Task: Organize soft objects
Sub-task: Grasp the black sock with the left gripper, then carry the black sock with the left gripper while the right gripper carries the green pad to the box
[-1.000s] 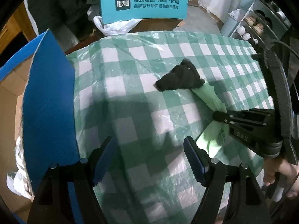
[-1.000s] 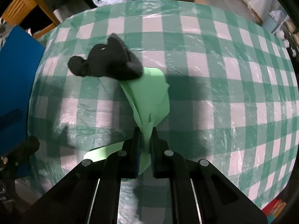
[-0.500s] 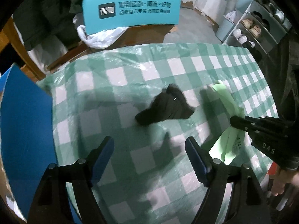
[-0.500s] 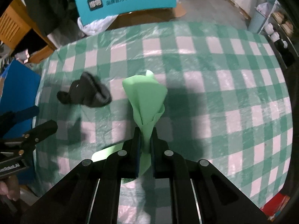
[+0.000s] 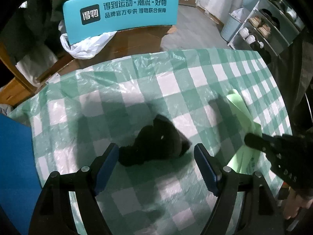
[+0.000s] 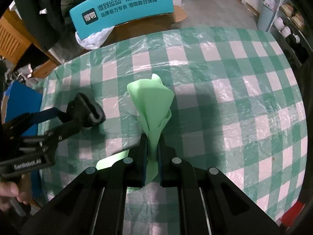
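A black soft bundle (image 5: pixel 156 143) lies on the green-and-white checked tablecloth (image 5: pixel 176 82). My left gripper (image 5: pixel 156 156) is open, its blue-padded fingers on either side of the bundle's near end, close above the cloth. In the right wrist view the bundle (image 6: pixel 92 111) shows partly behind the left gripper (image 6: pixel 78 117). My right gripper (image 6: pixel 152 146) is shut on a light green soft sheet (image 6: pixel 154 105), which stands up in a cone off the table. The sheet (image 5: pixel 242 117) and right gripper (image 5: pixel 254 140) also show at the right of the left wrist view.
A blue box flap (image 5: pixel 15 166) stands at the table's left edge. Beyond the far edge is a teal chair back with white lettering (image 5: pixel 121 11), a white plastic bag (image 5: pixel 86 45) and a shelf with shoes (image 5: pixel 260 27). A red object (image 6: pixel 293 213) lies at the near right.
My left gripper has moved forward to the black bundle, which now sits between its open fingers. My right gripper has lifted the green sheet up and away from the bundle.
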{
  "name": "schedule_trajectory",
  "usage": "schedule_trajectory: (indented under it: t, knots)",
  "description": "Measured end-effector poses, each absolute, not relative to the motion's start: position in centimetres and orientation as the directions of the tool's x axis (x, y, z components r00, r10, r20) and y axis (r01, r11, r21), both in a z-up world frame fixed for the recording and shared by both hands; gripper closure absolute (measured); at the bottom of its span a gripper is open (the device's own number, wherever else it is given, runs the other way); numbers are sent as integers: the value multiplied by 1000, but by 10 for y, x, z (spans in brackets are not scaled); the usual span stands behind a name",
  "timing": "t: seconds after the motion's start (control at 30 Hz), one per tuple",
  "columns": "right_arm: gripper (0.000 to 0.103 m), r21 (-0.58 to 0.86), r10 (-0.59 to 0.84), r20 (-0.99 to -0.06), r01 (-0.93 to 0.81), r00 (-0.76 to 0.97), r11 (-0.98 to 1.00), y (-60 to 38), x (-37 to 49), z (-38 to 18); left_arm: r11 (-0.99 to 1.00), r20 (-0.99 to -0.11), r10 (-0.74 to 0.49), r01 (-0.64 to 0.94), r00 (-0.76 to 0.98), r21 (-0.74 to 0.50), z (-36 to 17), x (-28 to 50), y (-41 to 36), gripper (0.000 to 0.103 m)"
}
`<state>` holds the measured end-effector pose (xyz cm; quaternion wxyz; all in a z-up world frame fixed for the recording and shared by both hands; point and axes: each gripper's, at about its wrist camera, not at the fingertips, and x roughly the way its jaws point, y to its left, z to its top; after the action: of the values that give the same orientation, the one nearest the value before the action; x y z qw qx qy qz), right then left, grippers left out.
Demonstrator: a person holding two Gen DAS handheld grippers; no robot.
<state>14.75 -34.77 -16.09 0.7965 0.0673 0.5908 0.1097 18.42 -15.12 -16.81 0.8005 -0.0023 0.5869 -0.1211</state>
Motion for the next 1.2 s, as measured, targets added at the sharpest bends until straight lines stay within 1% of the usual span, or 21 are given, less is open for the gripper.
schedule_trajectory:
  t: [0.33, 0.37, 0.4, 0.43, 0.5, 0.63, 0.77, 0.8, 1.2]
  knots:
    - [95, 248, 263, -924, -88, 279, 965, -352, 149, -162, 968, -944, -181, 218, 277, -122, -183, 193, -175, 23]
    - [95, 249, 264, -924, -88, 277, 965, -352, 149, -162, 967, -943, -183, 222, 279, -122, -183, 193, -176, 25]
    - [95, 243, 258, -926, -86, 277, 966, -352, 149, -162, 966, -941, -185, 229, 282, -121, -183, 193, -177, 31]
    - [95, 243, 258, -926, -86, 275, 966, -352, 149, -162, 965, -942, -177, 237, 287, -109, -183, 192, -178, 39]
    - [95, 241, 255, -927, -85, 274, 967, -352, 149, -163, 964, -942, -164, 248, 292, -90, -184, 192, -180, 46]
    - [95, 236, 251, -928, -87, 275, 968, -352, 148, -161, 958, -937, -192, 264, 293, -113, -182, 193, -178, 51]
    - [95, 229, 249, -926, -100, 283, 968, -348, 147, -156, 960, -935, -185, 258, 303, -106, -179, 190, -176, 56]
    - [95, 224, 246, -926, -106, 287, 969, -346, 146, -154, 960, -934, -189, 258, 304, -110, -177, 188, -175, 60]
    - [95, 202, 239, -913, -143, 330, 969, -336, 132, -125, 963, -914, -191, 247, 358, -104, -139, 169, -161, 61]
